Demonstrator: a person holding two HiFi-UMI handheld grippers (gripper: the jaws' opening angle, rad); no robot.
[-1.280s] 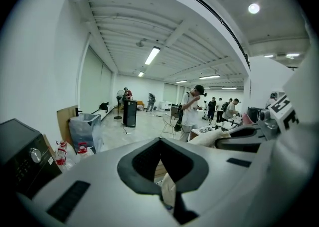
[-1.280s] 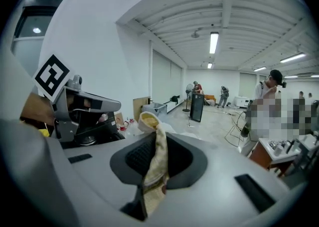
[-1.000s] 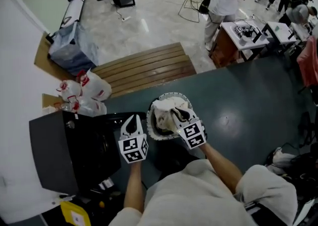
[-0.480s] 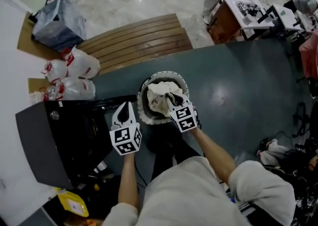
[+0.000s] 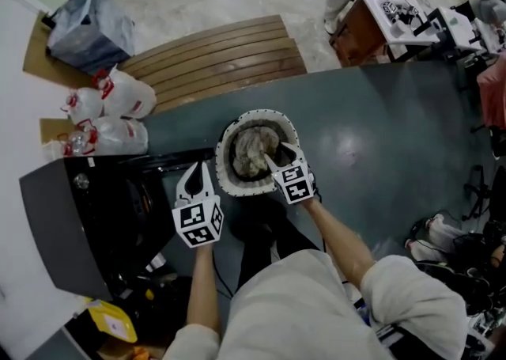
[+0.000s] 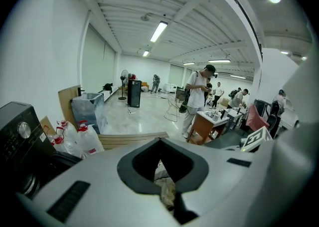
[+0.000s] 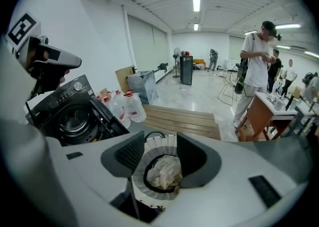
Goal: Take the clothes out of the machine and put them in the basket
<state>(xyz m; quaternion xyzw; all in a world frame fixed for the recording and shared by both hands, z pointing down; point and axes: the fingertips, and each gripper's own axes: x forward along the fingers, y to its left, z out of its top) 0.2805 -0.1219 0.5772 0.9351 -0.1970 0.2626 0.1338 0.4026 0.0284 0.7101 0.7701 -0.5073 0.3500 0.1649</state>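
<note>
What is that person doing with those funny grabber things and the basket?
A person is unloading laundry from a black washing machine with a grabber in each hand. The right gripper hangs over the white basket. Its jaws have just been opening, and nothing is pinched between them. The crumpled clothes lie in the basket below it. The left gripper is shut and empty, between the machine and the basket.

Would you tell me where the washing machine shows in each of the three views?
Head view: the washing machine, lower left.
Left gripper view: the washing machine, far left edge, its knobbed panel only.
Right gripper view: the washing machine, left of centre, drum showing.
Shared landmark: the slatted wooden bench, in all three.
</note>
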